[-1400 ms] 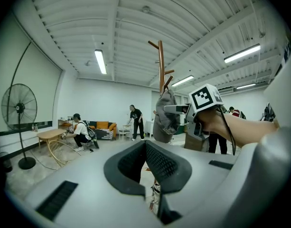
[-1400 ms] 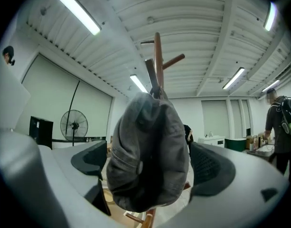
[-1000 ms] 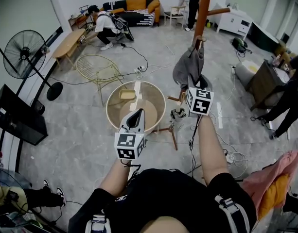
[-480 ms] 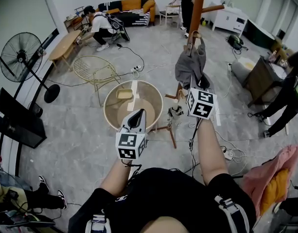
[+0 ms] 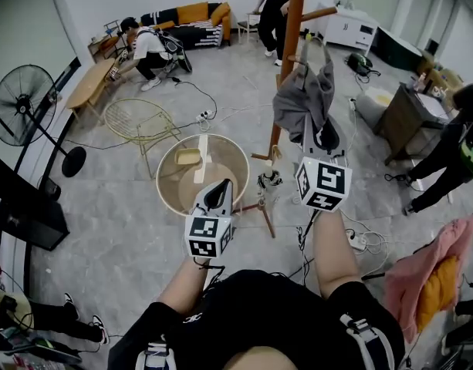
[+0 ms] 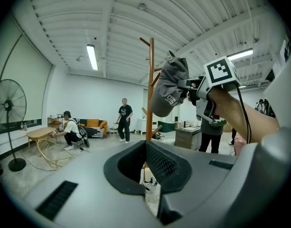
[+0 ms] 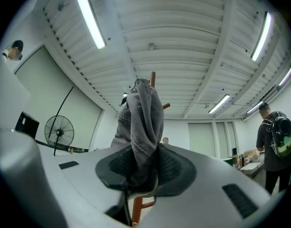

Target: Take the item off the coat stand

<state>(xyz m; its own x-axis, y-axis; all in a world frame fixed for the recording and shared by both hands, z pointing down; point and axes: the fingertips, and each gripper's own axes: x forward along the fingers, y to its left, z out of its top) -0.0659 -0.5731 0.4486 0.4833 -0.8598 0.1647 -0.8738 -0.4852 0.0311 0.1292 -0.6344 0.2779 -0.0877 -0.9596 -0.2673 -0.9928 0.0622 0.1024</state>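
A grey cap [image 5: 302,99] hangs from a peg of the brown wooden coat stand [image 5: 292,37], beyond the table. My right gripper [image 5: 316,136] reaches up to the cap's lower edge and is shut on it. In the right gripper view the grey fabric [image 7: 143,122] is pinched between the dark pads of the right gripper [image 7: 144,167]. The left gripper view shows the cap [image 6: 168,87] beside the stand's pole [image 6: 150,80], with the right gripper [image 6: 190,85] on it. My left gripper [image 5: 218,193] hovers lower, over the table's near rim, shut and holding nothing [image 6: 146,160].
A round wooden table [image 5: 168,177] stands under the left gripper, a yellow wire chair [image 5: 140,118] behind it. A standing fan [image 5: 20,102] and a black screen [image 5: 20,206] are at the left. Cables cross the floor. People stand or crouch at the back and right. Pink cloth [image 5: 437,260] lies right.
The right gripper's jaws have closed on the cap's lower edge and it has dropped slightly toward me. The left gripper has hardly moved.
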